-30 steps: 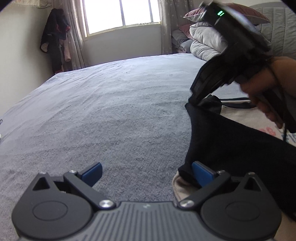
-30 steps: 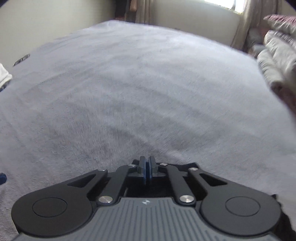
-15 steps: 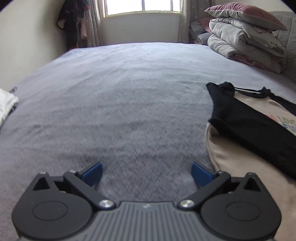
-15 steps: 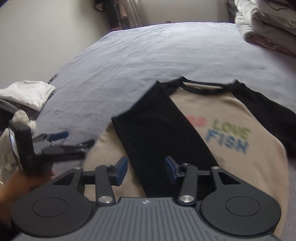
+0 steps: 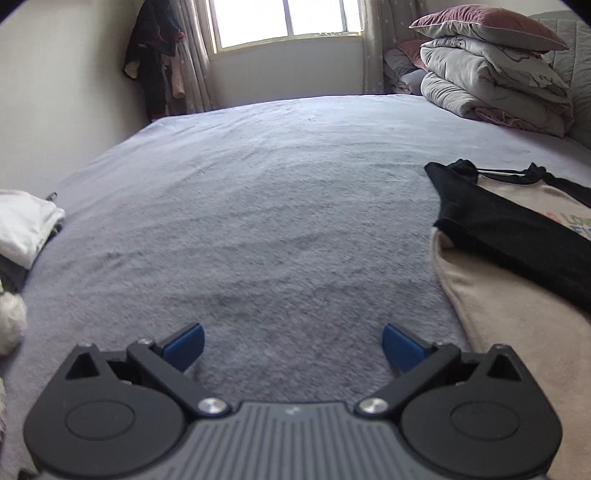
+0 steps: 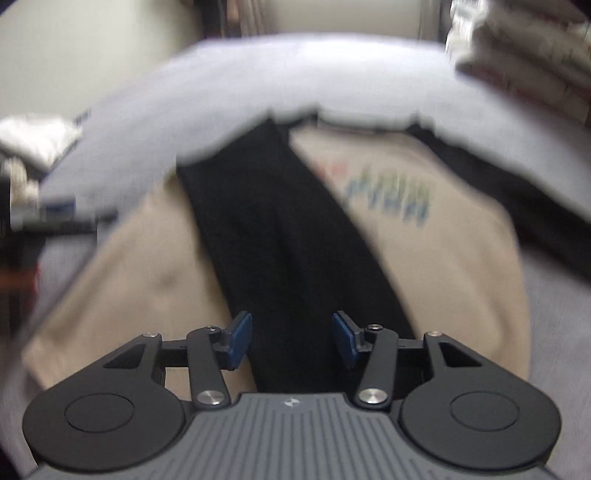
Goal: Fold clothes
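Beige long-sleeved cotton shirt with black sleeves (image 6: 424, 258) lies flat near the grey bed's (image 5: 277, 221) front-right edge; 1 sleeve folded across, the other untouched. Left gripper (image 5: 291, 341) and right gripper (image 6: 291, 338) fingers apart, empty.

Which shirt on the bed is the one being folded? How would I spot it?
Start at the big grey-blue bed under the window. On its right side, away from the white folded clothes at the left edge, lies a beige shirt spread flat. It alone has black sleeves, one black sleeve folded across its front, and coloured letters on the chest.
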Demonstrator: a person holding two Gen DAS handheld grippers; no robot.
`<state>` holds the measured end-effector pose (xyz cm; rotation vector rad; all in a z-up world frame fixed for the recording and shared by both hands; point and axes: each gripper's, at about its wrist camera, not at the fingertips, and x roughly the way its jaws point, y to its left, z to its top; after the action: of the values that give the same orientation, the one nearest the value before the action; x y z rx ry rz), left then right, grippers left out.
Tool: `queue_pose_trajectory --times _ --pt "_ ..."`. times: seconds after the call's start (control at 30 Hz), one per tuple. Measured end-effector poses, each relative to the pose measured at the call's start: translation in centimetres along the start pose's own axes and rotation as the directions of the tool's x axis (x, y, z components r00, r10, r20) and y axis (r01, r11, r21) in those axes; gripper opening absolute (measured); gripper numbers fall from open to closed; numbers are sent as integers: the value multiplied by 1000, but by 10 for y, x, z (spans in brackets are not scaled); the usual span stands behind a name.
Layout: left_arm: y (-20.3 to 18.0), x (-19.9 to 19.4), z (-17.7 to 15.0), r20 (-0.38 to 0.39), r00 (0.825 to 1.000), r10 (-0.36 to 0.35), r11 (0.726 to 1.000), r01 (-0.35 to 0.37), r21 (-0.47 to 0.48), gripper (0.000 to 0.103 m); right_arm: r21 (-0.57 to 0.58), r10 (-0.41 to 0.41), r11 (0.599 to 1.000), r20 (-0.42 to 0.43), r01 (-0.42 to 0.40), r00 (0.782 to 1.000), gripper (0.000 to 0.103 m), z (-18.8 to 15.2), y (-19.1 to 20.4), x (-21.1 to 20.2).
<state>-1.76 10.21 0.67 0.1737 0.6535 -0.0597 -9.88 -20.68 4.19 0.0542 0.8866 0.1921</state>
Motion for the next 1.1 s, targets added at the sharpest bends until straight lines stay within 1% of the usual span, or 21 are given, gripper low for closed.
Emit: queue_pose_trajectory --times 0.07,0.13,0.2,0.27,0.33,0.4,0.43,0.5,0.53,0.63,0.7,0.77,0.83,0.9,0.97,1.0,1.1 --pt "3 3 -1 -8 1000 -13 1000 13 -13 103 22 1 1000 3 -1 1000 52 -12 -5 -13" --pt "7 1 0 -5 1000 -10 999 9 -44 103 51 -8 999 -2 8 1000 52 -24 -10 -27" --pt "15 1 0 -3 1000 26 995 -26 -92 103 79 -19 997 -14 20 1000 52 -37 -16 -40" --pt "20 5 0 -16 1000 27 992 -29 -126 103 99 -24 995 -36 27 999 52 -51 -21 -49" --pt "17 7 -1 -26 999 31 994 -34 -106 103 132 -28 991 -65 36 997 52 -62 -25 -56" --pt "11 6 -2 -17 999 49 996 -50 -79 103 171 -36 984 -71 48 997 52 -69 -25 -67" --pt "12 7 -2 -18 999 45 995 -47 -85 103 173 -58 982 -78 70 995 52 -72 -22 -74" --pt "14 7 -3 -22 999 38 994 -40 -98 103 170 -73 982 -45 80 996 52 -78 -20 -89" --pt "16 7 -3 -24 999 32 994 -34 -107 103 195 -75 978 -33 80 997 52 -81 -24 -93" --pt "15 6 -4 -27 999 31 994 -34 -105 103 263 -81 960 -64 95 995 53 -90 -37 -89" --pt "17 -3 -3 -52 999 -16 992 9 -125 103 286 -77 953 -87 99 993 52 -92 -42 -86" --pt "19 -11 -1 -75 995 -64 988 52 -147 103 308 -92 947 -9 90 996 52 -86 -45 -102" --pt "14 -35 -5 -57 982 -181 968 167 -186 103 394 -104 915 38 80 994 52 -87 -61 -113" --pt "9 -63 -11 -32 959 -281 944 270 -190 103 469 -89 881 33 63 996 52 -92 -79 -115" --pt "-1 -89 -18 -11 948 -318 940 314 -131 103 513 -87 856 5 72 996 51 -101 -91 -116" --pt "-7 -93 -23 -26 942 -335 937 330 -113 103 538 -77 840 -8 70 997 49 -105 -97 -116" --pt "-25 -107 -39 -73 920 -384 923 380 -61 103 597 -20 802 -27 32 999 36 -112 -105 -110"
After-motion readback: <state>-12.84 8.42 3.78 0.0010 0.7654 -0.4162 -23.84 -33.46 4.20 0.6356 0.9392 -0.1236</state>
